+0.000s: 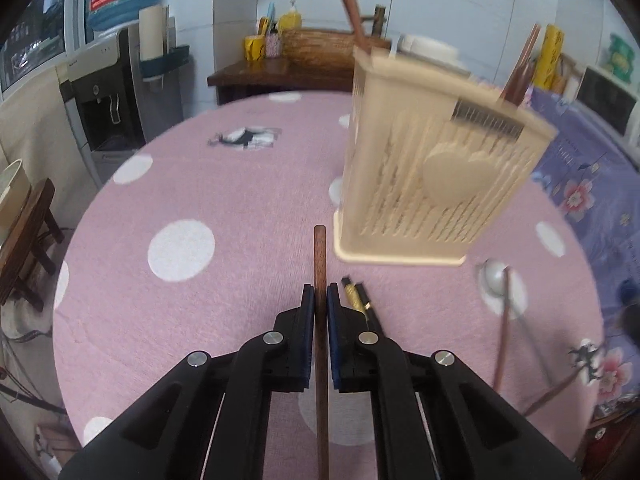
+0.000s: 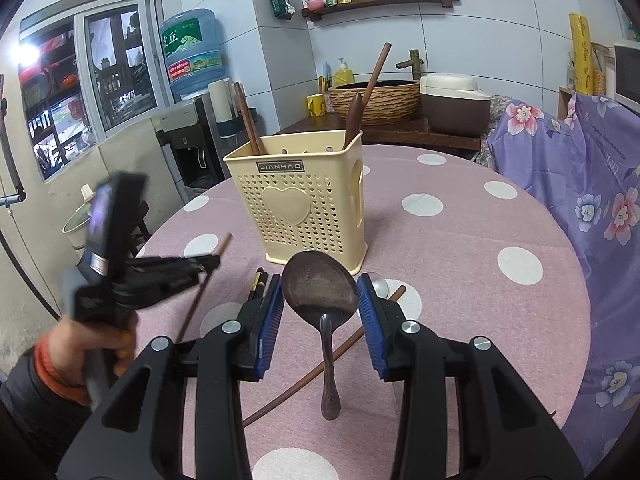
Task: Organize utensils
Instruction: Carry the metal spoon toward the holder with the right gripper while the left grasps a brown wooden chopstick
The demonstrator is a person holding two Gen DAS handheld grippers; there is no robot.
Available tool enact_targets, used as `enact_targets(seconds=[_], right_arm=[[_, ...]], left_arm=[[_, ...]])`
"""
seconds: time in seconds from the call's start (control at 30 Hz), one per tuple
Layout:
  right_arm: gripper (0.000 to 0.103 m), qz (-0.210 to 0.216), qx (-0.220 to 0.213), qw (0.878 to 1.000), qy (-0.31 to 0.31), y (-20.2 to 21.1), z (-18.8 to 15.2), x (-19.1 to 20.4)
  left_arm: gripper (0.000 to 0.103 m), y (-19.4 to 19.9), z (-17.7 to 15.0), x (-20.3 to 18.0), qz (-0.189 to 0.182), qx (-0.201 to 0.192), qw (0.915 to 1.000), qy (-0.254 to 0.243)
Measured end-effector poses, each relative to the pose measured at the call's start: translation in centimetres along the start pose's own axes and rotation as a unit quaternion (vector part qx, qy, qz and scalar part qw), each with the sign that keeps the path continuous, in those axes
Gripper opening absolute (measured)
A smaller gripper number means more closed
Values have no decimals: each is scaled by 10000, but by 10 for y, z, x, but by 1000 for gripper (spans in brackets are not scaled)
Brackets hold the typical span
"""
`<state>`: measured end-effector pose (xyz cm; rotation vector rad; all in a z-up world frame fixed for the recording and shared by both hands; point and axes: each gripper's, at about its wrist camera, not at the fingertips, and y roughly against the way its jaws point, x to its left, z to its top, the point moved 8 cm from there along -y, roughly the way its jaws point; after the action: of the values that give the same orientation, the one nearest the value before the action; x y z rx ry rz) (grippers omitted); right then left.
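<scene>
While the left gripper [image 1: 320,300] pinches a brown chopstick [image 1: 320,256] between closed fingers [image 1: 307,308], clear of the tabletop [image 1: 200,184], the right gripper [image 2: 320,304] holds a dark spoon [image 2: 320,284] by its bowl. The chopstick looks light, stiff and slender, so a mid-shaft hold probably limits swivel. Open room lies up to the cream holder [image 1: 436,160], whose rim and two standing utensils narrow entry.
</scene>
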<state>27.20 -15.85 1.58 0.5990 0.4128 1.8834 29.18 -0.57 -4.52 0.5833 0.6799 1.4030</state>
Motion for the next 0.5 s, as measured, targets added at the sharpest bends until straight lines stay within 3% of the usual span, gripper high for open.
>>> enact_targets(seconds=[0.27,0.5], right_arm=[[38,24,-110,9999,-41,5,3,1],[38,56,-167,9998,-72,7,7,2]], left_arm=[[7,96,50,4,-429,-1149,9924,81],[7,107,55,2,-432,-1377,9895,41]])
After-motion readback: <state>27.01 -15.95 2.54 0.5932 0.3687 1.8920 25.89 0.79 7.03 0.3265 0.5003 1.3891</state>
